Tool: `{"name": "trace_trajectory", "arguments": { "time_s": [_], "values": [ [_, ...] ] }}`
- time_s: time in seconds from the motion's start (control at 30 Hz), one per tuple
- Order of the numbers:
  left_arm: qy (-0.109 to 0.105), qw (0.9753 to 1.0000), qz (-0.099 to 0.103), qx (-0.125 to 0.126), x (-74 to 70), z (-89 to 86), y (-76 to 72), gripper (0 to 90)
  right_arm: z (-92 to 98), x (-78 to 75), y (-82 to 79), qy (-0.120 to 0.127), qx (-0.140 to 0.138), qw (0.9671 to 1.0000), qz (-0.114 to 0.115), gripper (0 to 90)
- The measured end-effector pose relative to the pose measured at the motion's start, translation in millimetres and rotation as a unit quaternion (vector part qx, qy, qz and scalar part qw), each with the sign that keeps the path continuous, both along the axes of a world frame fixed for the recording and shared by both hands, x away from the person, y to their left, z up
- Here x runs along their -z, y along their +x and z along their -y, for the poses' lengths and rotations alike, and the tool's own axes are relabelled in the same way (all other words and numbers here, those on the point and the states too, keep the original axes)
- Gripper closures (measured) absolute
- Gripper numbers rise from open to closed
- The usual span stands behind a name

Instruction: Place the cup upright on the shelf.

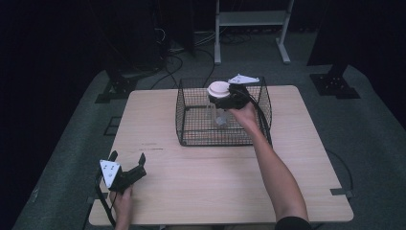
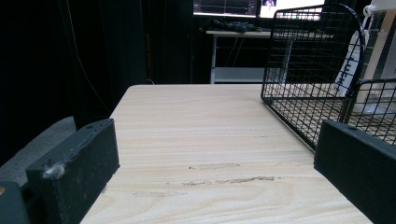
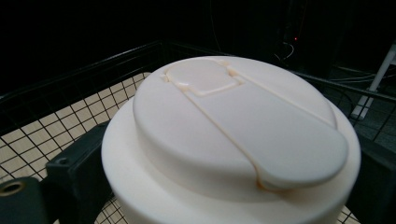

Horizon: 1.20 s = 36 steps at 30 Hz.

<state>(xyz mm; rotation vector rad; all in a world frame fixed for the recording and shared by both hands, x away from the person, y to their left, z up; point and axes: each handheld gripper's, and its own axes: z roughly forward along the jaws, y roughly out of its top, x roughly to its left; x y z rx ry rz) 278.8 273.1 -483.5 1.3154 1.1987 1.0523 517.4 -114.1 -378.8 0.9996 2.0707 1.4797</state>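
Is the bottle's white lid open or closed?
Closed. The flip tab on the lid lies flat, and the right claw holds the bottle upright.

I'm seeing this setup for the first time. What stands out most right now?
The right gripper is shut on a clear bottle with a white lid, held inside the black wire basket at the far middle of the wooden table. The left gripper rests open and empty near the table's near left corner.

Clear bottle [image 1: 216, 108], white flip-top cap [image 3: 233, 126], upright inside black wire basket [image 1: 191, 132]. Cap level with basket rim, clamped between right gripper [image 1: 225, 98] jaws. Cap flap closed.
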Motion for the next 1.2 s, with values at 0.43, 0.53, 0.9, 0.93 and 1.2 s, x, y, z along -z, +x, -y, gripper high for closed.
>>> {"name": "trace_trajectory", "arguments": {
  "time_s": [0.43,0.53,0.9,0.93,1.2],
  "values": [
    [-0.001,1.0,0.0,-0.003,0.1,-0.6,0.7,0.0,4.1,6.5,-0.6,-0.018,-0.007,0.9998,-0.009,4.2],
    [-0.001,1.0,0.0,-0.003,0.2,-0.5,0.6,0.0,4.8,6.4,-0.4,-0.018,-0.008,0.9998,-0.01,4.1],
    [-0.003,1.0,0.001,-0.002,0.0,-0.6,0.1,0.0,4.4,6.0,-2.4,-0.024,-0.009,0.9996,-0.009,4.0],
    [-0.002,1.0,0.001,0.0,0.0,-0.3,-0.1,0.0,4.3,5.5,-2.9,-0.023,-0.01,0.9996,-0.01,3.8],
    [0.0,1.0,0.001,-0.001,-0.1,-0.1,-0.2,0.0,3.2,3.8,-4.1,-0.023,-0.006,0.9997,-0.005,2.6]
  ]
}}
